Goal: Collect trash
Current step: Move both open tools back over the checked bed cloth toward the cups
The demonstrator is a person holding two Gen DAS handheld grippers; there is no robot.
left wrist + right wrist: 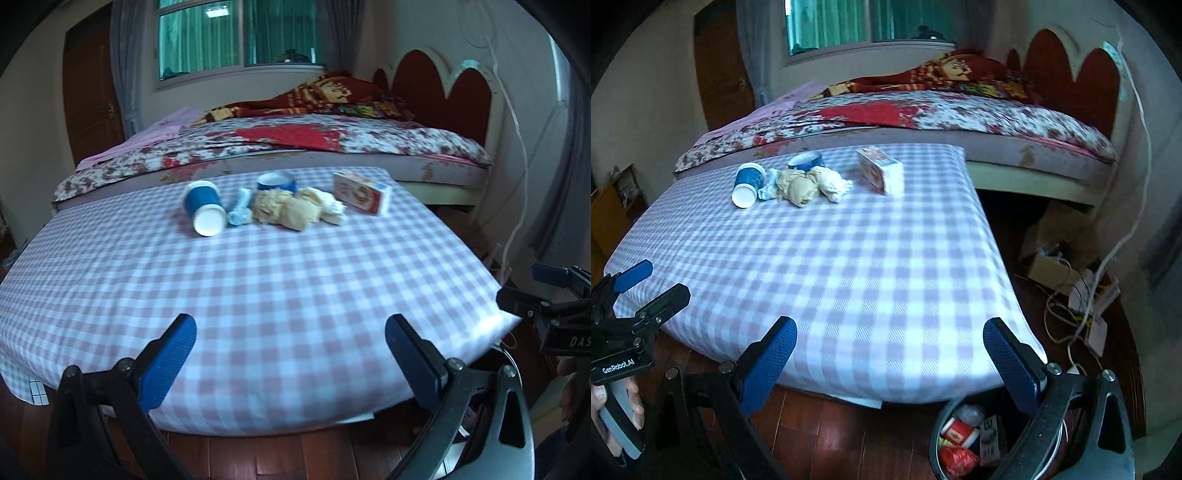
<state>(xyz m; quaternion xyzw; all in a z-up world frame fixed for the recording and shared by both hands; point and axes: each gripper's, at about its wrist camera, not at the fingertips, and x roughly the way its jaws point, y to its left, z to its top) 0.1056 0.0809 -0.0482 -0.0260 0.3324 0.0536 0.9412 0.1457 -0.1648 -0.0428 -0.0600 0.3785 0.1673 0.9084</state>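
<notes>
Trash lies at the far side of the checked table (258,295): a tipped blue paper cup (204,210), a crumpled blue wrapper (238,212), a second blue cup (277,181) behind crumpled tan and white paper wads (295,208), and a red-and-white carton (362,192). The same items show in the right wrist view: cup (748,184), wads (812,186), carton (881,173). My left gripper (291,354) is open and empty over the table's near edge. My right gripper (890,358) is open and empty at the near right corner. A bin (964,443) with trash stands on the floor below it.
A bed (295,144) with a floral cover stands right behind the table. Cardboard boxes and tangled cables (1071,280) lie on the floor to the right. The floor (277,458) is dark wood.
</notes>
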